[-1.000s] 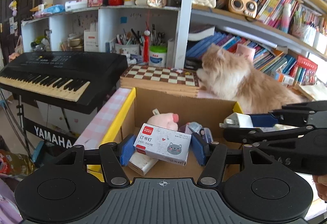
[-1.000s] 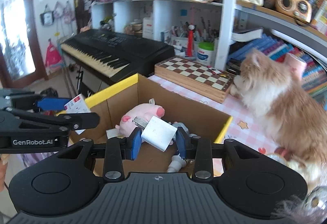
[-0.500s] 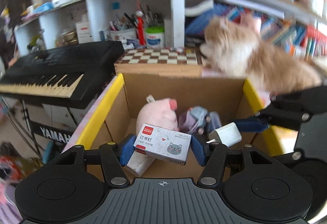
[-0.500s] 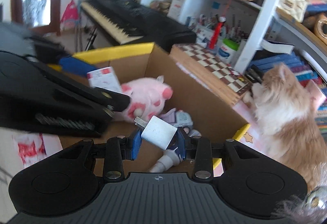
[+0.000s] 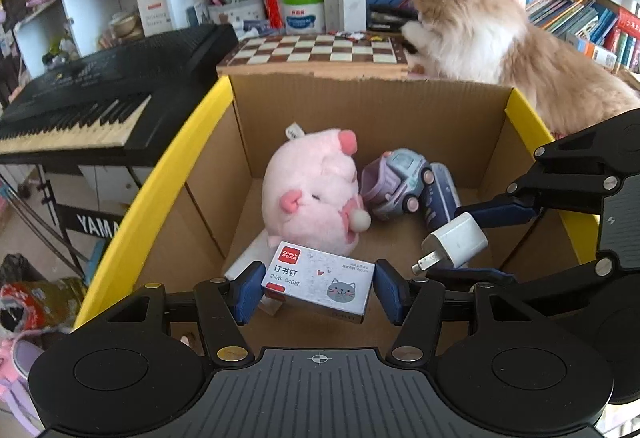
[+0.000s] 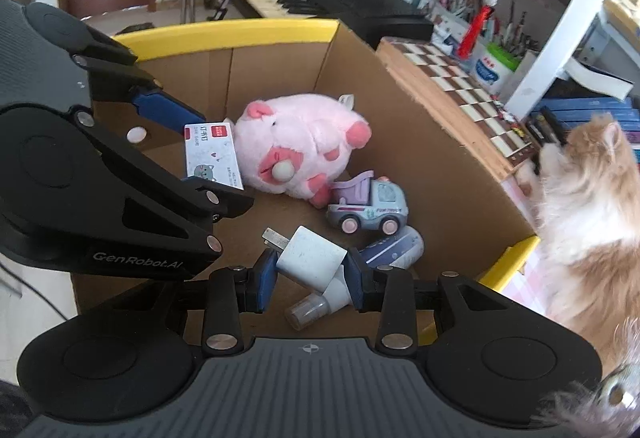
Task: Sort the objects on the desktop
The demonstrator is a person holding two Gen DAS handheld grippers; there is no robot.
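Note:
My left gripper is shut on a white staple box with a grey cat face, held over the near part of the cardboard box. My right gripper is shut on a white plug adapter; the same adapter hangs at the right in the left wrist view. Both grippers point down into the yellow-rimmed box. The staple box shows beside the pink plush pig.
Inside the box lie the pink pig, a lilac toy truck, a blue-grey tube and a small bottle. A chessboard, a fluffy cat, a black keyboard and crowded shelves surround it.
Both grippers have sunk and tipped down into the cardboard box with their objects still held. The right gripper has rolled, and the adapter now hangs closer to the staple box.

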